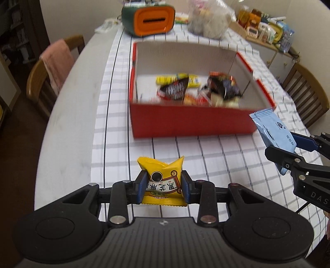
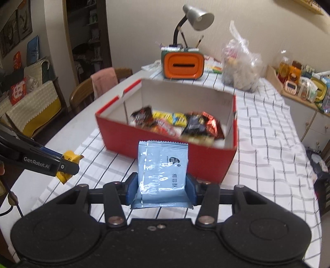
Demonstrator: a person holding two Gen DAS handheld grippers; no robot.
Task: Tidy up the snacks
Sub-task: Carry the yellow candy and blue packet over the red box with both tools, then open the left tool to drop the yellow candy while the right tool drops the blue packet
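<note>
My left gripper [image 1: 164, 185] is shut on a yellow snack packet [image 1: 163, 177] and holds it above the checked cloth, short of the red box [image 1: 191, 121]. My right gripper [image 2: 160, 187] is shut on a light blue snack packet [image 2: 163, 169], just before the box's near wall [image 2: 165, 148]. In the left wrist view the blue packet [image 1: 272, 132] and the right gripper [image 1: 288, 150] show at the right, by the box's near right corner. In the right wrist view the left gripper [image 2: 68, 162] with the yellow packet [image 2: 69, 158] shows at the left. The open box holds several snack packets [image 2: 177, 121].
An orange and green container [image 2: 182, 66] with a desk lamp [image 2: 196, 18] behind it and a clear plastic bag of snacks [image 2: 241, 68] stand beyond the box. Wooden chairs [image 1: 41, 78] flank the table; one carries a pink towel [image 1: 57, 61]. A shelf of jars [image 2: 299, 80] stands at far right.
</note>
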